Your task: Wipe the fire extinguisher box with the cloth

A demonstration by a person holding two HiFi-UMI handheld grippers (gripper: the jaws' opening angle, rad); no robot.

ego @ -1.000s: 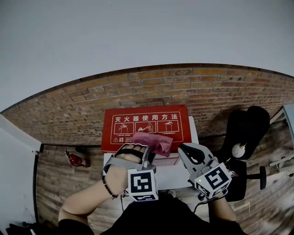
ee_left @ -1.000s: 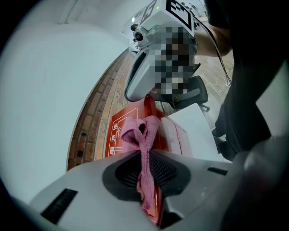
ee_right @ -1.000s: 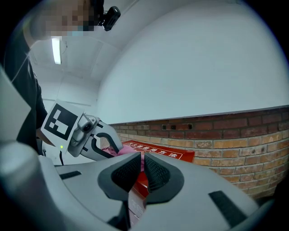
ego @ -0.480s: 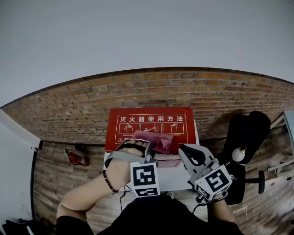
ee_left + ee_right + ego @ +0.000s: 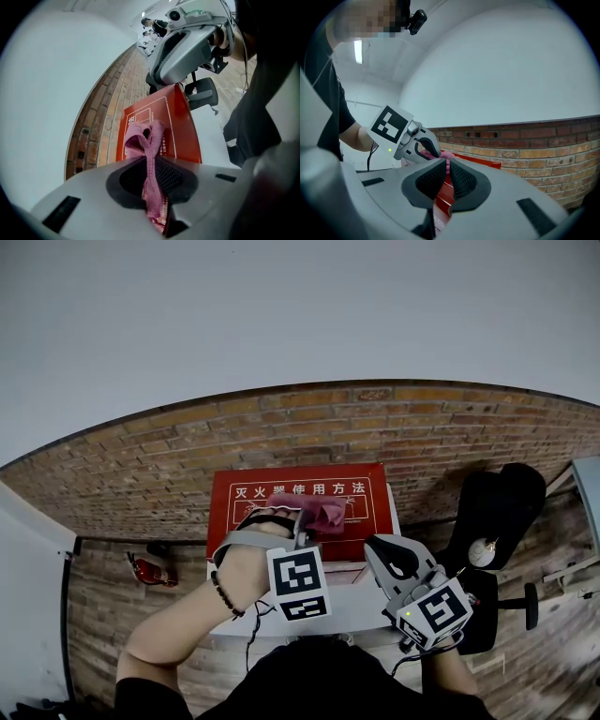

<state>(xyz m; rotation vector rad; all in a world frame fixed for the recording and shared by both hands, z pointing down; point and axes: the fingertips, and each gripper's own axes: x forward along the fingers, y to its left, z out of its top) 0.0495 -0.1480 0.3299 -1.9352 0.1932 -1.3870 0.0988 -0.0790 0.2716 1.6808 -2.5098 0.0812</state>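
Note:
The red fire extinguisher box [image 5: 281, 505] stands against the brick wall, its printed panel facing me. My left gripper [image 5: 305, 519] is shut on a pink cloth [image 5: 322, 513] that lies against the panel's upper middle. In the left gripper view the cloth [image 5: 149, 140] runs up from between the pads, bunched at its far end on the red panel [image 5: 180, 126]. My right gripper [image 5: 377, 547] is at the panel's right edge. In the right gripper view its jaws [image 5: 447, 166] stand almost together with the red edge [image 5: 443, 199] between them.
A white surface [image 5: 361, 601] lies under the box. A small red extinguisher [image 5: 148, 569] lies on the wooden floor at the left. A black office chair [image 5: 497, 512] stands to the right. The brick wall [image 5: 375, 427] runs behind.
My left gripper has carried the cloth up the red panel, from near its lower edge to the line of print. The right gripper has stayed at the panel's right edge.

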